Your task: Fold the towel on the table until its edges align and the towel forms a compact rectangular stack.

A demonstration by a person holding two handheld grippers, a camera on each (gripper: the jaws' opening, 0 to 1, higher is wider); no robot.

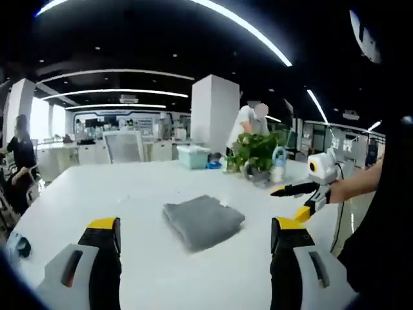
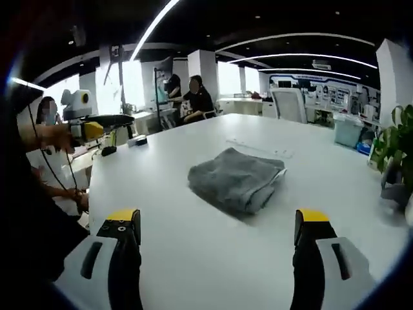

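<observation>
Though folded, towel (image 1: 203, 221) beyond left gripper (image 1: 197, 242).

I am looking at a big open office. A wide white table (image 1: 97, 187) sits in front of me. At twelve o'clock stands a white pillar (image 1: 215, 113), with rows of desks and a grey office chair (image 1: 124, 146) at eleven o'clock. Long curved lights (image 1: 116, 92) shine on the dark ceiling. People sit working at desks (image 2: 193, 97).

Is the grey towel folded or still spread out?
Folded: the towel lies as a compact layered stack on the table, stacked edges visible.
</observation>
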